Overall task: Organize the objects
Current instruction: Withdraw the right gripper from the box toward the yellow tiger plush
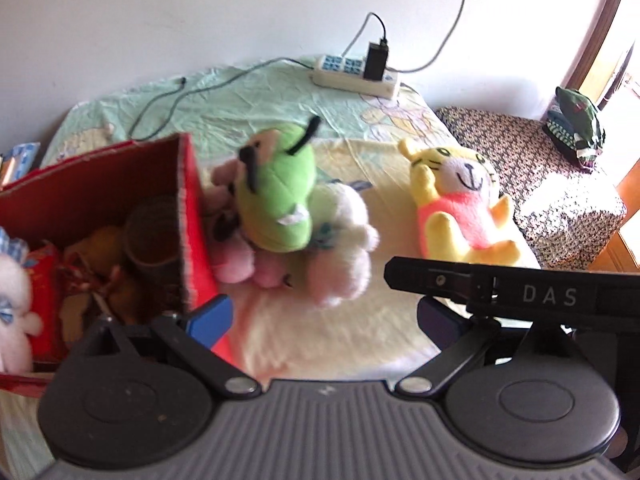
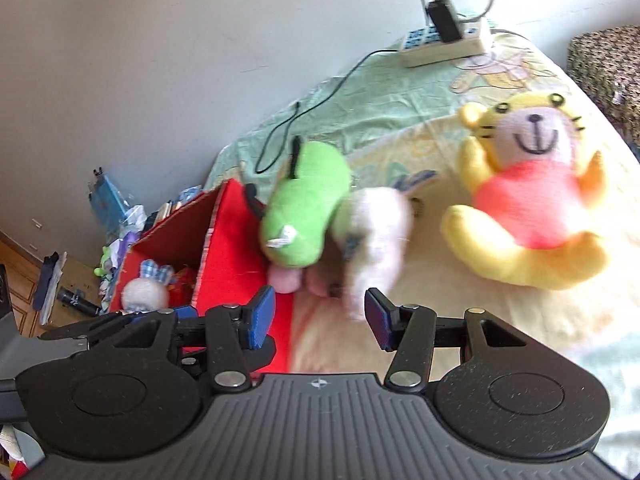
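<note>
A red cardboard box (image 1: pixel 192 208) stands on the bed at the left and holds several toys, among them a white bunny (image 2: pixel 144 292). Against its right wall lies a pile of plush toys: a green one (image 1: pixel 280 196) on top, a white one (image 1: pixel 348 248) and pink ones beneath. A yellow tiger plush (image 1: pixel 460 200) in a pink shirt lies apart to the right. My left gripper (image 1: pixel 324 320) is open just short of the pile, its left pad by the box corner. My right gripper (image 2: pixel 320 318) is also open with nothing held, close in front of the white plush (image 2: pixel 380 236).
A power strip (image 1: pixel 356 74) with a black charger and cables lies at the bed's far edge by the wall. A patterned stool (image 1: pixel 532 168) with green fabric on it stands to the right of the bed. Clutter (image 2: pixel 116 216) covers the floor left of the box.
</note>
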The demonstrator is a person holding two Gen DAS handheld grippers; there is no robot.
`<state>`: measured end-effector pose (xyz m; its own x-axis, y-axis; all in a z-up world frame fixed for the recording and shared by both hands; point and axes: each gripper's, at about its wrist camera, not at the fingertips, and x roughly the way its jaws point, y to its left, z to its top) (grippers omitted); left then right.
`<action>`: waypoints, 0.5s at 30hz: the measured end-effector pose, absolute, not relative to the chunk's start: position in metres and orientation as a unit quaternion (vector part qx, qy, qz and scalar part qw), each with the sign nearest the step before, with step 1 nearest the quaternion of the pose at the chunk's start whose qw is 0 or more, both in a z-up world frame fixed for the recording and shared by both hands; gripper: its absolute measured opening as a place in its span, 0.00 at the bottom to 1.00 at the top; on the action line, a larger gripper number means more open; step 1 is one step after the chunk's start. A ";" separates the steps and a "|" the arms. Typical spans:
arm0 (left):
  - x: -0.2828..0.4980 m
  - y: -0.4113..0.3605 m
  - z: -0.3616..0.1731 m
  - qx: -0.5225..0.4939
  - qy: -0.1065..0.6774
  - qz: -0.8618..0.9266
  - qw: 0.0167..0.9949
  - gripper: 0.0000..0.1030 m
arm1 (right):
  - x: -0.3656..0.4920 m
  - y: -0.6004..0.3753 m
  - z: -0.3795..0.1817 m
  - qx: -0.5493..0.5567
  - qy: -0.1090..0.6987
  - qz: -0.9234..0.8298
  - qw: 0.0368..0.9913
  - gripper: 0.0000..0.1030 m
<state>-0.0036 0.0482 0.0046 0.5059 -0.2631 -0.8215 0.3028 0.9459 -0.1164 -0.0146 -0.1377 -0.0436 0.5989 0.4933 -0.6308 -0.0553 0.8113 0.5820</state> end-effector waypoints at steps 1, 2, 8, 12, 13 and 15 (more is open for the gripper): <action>-0.003 0.041 0.001 0.021 0.476 -0.165 0.864 0.95 | -0.017 -0.145 -0.046 0.263 0.420 0.158 0.854 0.52; -0.003 0.035 -0.001 0.022 0.479 -0.164 0.862 0.95 | -0.018 -0.151 -0.049 0.264 0.422 0.157 0.853 0.52; -0.006 0.003 -0.017 0.041 0.499 -0.151 0.852 0.97 | -0.026 -0.182 -0.067 0.277 0.440 0.140 0.843 0.52; -0.006 -0.014 -0.027 0.069 0.501 -0.121 0.854 0.97 | -0.031 -0.196 -0.077 0.285 0.449 0.132 0.837 0.52; -0.007 -0.017 -0.029 0.074 0.501 -0.118 0.854 0.97 | -0.032 -0.199 -0.080 0.286 0.451 0.129 0.836 0.52; -0.005 -0.023 -0.033 0.078 0.506 -0.120 0.851 0.97 | -0.034 -0.206 -0.085 0.291 0.454 0.126 0.833 0.52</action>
<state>-0.0046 -0.0233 -0.0333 0.4597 -0.1253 -0.8792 0.2828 0.9591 0.0112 -0.0339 -0.2060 -0.0847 0.5557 0.4734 -0.6834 0.0554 0.7991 0.5986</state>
